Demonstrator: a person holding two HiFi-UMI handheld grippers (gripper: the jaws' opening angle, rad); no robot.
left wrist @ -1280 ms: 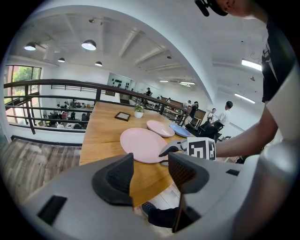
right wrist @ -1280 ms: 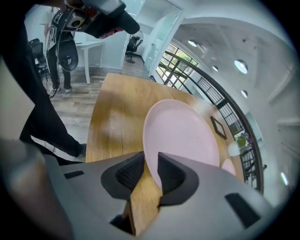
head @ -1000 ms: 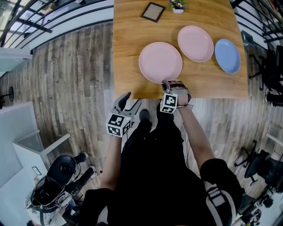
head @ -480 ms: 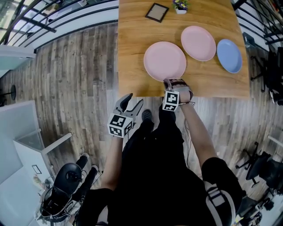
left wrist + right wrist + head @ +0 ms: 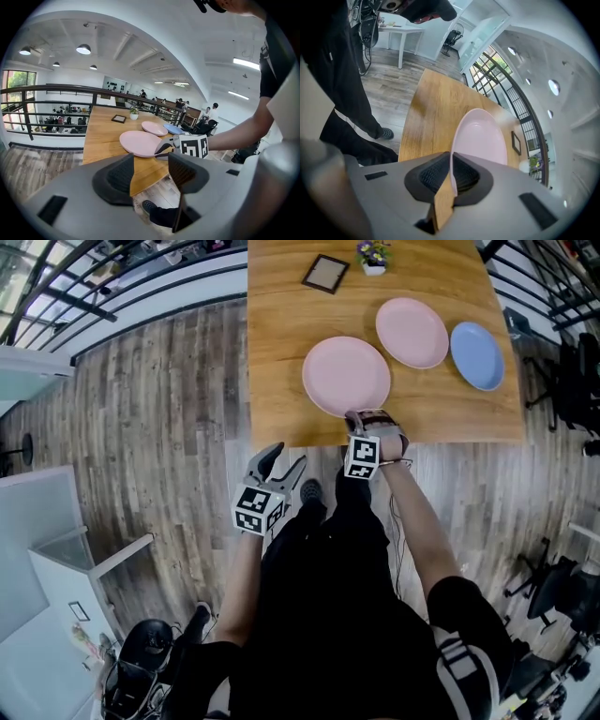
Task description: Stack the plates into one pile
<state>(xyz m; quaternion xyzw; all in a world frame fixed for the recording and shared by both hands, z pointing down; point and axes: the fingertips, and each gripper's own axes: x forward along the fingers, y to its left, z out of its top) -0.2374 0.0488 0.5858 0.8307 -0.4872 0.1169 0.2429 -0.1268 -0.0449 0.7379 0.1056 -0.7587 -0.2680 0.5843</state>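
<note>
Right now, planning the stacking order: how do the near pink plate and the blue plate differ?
The near pink plate looks larger than the blue plate. The right gripper is shut on the near pink plate's rim; the blue plate lies free. The near pink plate is at the near edge of the table, the blue plate at its right edge. Both are round, empty and unstacked.

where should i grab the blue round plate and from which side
Probably its thin rim, on the side nearest the person, one jaw above and one below. The blue round plate lies flat, so only the rim offers a pinch; the far pink plate crowds its left side, while its near side looks free.
</note>
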